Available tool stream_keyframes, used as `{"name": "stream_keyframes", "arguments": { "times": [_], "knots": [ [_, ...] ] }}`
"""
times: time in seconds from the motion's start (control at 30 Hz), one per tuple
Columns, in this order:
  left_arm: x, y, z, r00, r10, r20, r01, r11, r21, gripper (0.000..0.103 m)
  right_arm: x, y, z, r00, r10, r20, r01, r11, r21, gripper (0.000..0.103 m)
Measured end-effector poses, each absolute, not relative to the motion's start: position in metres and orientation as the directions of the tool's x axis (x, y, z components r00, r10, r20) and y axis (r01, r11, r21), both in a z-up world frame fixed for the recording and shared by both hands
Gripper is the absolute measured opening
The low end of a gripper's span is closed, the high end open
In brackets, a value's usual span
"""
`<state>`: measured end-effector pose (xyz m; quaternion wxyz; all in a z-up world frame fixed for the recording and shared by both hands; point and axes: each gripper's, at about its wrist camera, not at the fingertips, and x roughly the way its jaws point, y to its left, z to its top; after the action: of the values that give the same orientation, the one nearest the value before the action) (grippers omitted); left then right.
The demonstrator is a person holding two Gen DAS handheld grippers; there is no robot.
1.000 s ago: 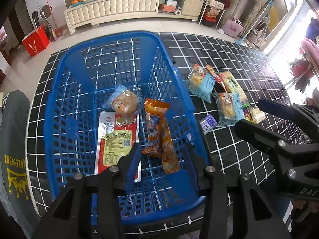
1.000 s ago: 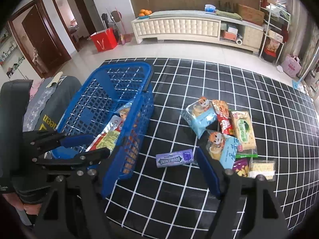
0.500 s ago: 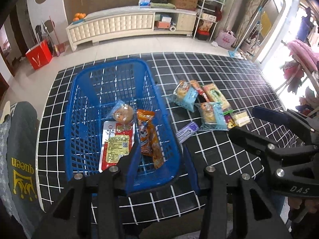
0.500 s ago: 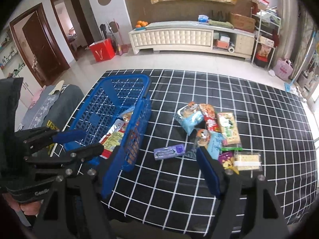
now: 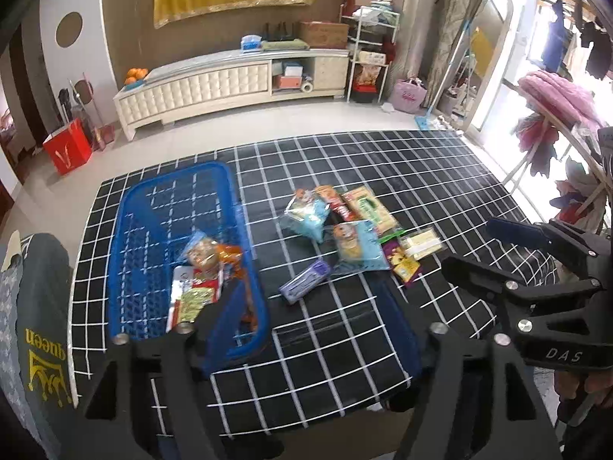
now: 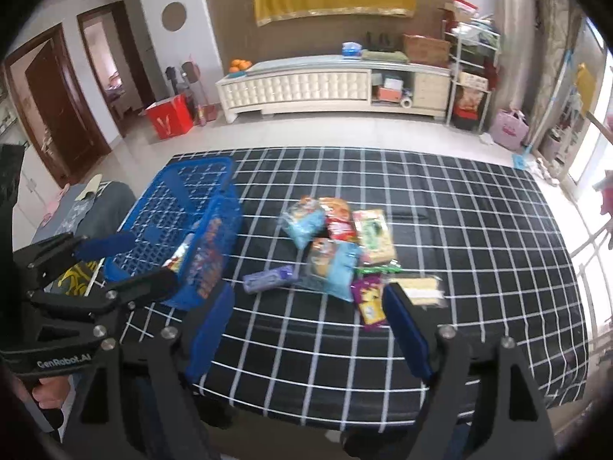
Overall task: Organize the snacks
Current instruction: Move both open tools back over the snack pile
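Observation:
A blue plastic basket [image 5: 153, 230] stands on the left of the black checked table and also shows in the right wrist view [image 6: 168, 207]. In it lie a round bun packet [image 5: 203, 255], an orange packet [image 5: 233, 264] and a red and white packet [image 5: 191, 299]. A pile of snack packets [image 5: 345, 226] lies mid-table, with a purple gum pack [image 5: 304, 287] nearest the basket; the gum pack also shows in the right wrist view [image 6: 268, 279]. My left gripper [image 5: 310, 329] is open and empty, above the table's near edge. My right gripper [image 6: 306, 329] is open and empty too.
The checked tablecloth [image 6: 459, 230] covers the table. A grey garment with yellow print [image 5: 38, 326] lies at the left edge. A white cabinet [image 5: 230, 84], a red bag [image 5: 67, 151] and clothes racks [image 5: 555, 115] stand beyond.
Both grippers have pulled back and up from the basket and the table, so the whole table now shows. Both stay open and empty. The snacks have not moved.

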<state>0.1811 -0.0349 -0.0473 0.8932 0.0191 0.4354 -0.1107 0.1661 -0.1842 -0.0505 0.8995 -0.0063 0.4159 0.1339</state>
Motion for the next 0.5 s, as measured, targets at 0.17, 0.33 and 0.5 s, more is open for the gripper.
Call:
{"name": "stream_keyframes", "arguments": {
  "times": [0.17, 0.33, 0.5],
  "knots": [
    [0.184, -0.063, -0.056, 0.579, -0.200, -0.791, 0.250, 0.966, -0.062, 0.071, 0.171, -0.212, -0.063, 0.609, 0.214, -0.764, -0.197, 0.973, 0.116, 0.086],
    [0.196, -0.086, -0.072, 0.542, -0.203, -0.815, 0.267, 0.962, -0.062, 0.079, 0.177, -0.235, -0.080, 0.583, 0.210, -0.785, -0.168, 0.976, 0.137, 0.086],
    [0.212, -0.103, -0.088, 0.507, -0.184, -0.842, 0.254, 0.965, -0.058, 0.083, 0.187, -0.257, -0.104, 0.552, 0.189, -0.812, -0.131, 0.982, 0.139, 0.087]
  ]
}}
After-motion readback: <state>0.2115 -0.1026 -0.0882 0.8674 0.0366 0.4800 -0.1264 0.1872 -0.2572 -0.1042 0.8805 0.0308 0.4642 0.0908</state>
